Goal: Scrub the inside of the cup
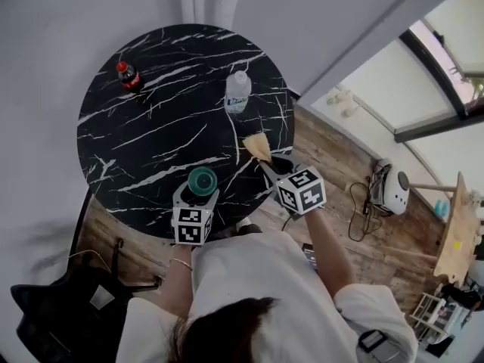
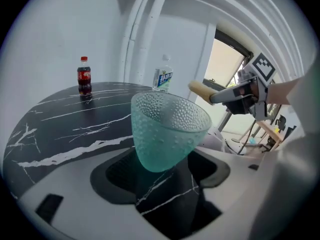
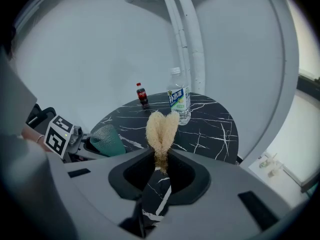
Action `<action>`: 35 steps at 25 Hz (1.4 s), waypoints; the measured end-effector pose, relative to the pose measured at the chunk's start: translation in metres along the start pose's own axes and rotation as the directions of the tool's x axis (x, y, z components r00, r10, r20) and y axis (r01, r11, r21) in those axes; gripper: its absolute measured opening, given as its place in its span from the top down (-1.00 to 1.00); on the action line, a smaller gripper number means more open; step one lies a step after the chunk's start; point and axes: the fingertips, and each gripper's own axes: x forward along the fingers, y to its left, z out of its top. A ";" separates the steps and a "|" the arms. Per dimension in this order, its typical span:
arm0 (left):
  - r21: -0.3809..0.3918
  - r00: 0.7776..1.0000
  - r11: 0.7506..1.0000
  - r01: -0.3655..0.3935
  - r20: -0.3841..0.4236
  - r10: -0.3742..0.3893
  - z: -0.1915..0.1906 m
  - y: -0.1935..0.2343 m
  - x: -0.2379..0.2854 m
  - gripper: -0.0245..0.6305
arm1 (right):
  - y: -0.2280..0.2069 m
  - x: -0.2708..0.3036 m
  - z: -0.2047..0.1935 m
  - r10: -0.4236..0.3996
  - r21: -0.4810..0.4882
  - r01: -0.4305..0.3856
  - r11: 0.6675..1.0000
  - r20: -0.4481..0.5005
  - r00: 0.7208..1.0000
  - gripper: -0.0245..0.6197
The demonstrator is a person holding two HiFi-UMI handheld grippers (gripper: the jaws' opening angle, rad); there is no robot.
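While right gripper (image 3: 159, 160) holds brush (image 3: 161, 128), open left gripper (image 2: 162, 178) straddles cup (image 2: 167, 129)

Plain indoor room, round black marble table (image 1: 151, 138), wooden floor (image 1: 333, 169), white walls (image 1: 45, 51), large window (image 1: 382, 78)

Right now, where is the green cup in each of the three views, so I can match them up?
Head view: green cup low centre, by the near edge of the table.
Left gripper view: cup centre, large, between the jaws.
Right gripper view: cup left of centre, small.
Shared landmark: the cola bottle, at the table's far side in all three.
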 end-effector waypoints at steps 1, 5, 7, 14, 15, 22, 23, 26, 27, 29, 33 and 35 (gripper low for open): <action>0.002 1.000 1.000 -0.013 0.006 0.013 0.003 0.001 0.003 -0.04 | -0.001 -0.002 -0.001 -0.004 0.004 0.004 1.000 0.000 1.000 0.68; 0.005 0.999 0.999 -0.035 0.003 0.035 0.006 0.002 0.013 -0.09 | -0.005 -0.008 -0.006 -0.010 0.019 0.010 1.000 -0.008 1.000 0.68; -0.001 0.999 0.999 -0.048 0.012 0.048 0.008 0.004 0.017 -0.09 | -0.006 -0.010 -0.008 -0.006 0.024 0.007 1.000 -0.013 1.000 0.68; -0.024 0.995 0.995 -0.094 0.027 0.095 0.012 0.010 0.023 -0.09 | 0.010 -0.004 -0.008 0.032 0.015 -0.032 0.999 -0.015 0.999 0.68; -0.023 0.995 0.995 -0.098 0.026 0.099 0.013 0.011 0.023 -0.09 | 0.013 -0.002 -0.007 0.040 0.006 -0.040 0.999 -0.016 0.999 0.68; 0.032 0.996 0.996 -0.086 0.011 0.086 0.015 0.010 0.019 -0.09 | 0.023 -0.001 -0.001 0.063 -0.049 -0.064 0.997 -0.026 0.998 0.68; 0.049 0.996 0.995 -0.084 0.008 0.084 0.016 0.009 0.017 -0.08 | 0.024 0.000 0.000 0.063 -0.056 -0.064 0.996 -0.024 0.998 0.68; 0.110 0.998 0.992 -0.064 0.005 0.064 0.022 0.006 0.013 -0.08 | 0.029 -0.001 0.005 0.068 -0.094 -0.069 0.993 -0.018 0.998 0.68; 0.133 0.999 0.990 -0.053 -0.002 0.054 0.023 0.004 0.011 -0.08 | 0.031 -0.001 0.008 0.071 -0.113 -0.072 0.991 -0.015 0.997 0.68; 0.189 0.999 0.982 -0.026 -0.019 0.030 0.026 0.000 0.010 -0.08 | 0.035 -0.002 0.014 0.085 -0.144 -0.085 0.986 -0.007 0.996 0.68; 0.340 0.998 0.941 0.009 -0.060 0.012 0.030 -0.003 0.006 -0.08 | 0.046 -0.001 0.026 0.115 -0.184 -0.111 0.977 0.011 0.993 0.68; 0.384 0.997 0.923 0.032 -0.083 0.000 0.034 -0.002 0.004 -0.08 | 0.053 -0.002 0.030 0.126 -0.249 -0.121 0.961 0.005 0.992 0.68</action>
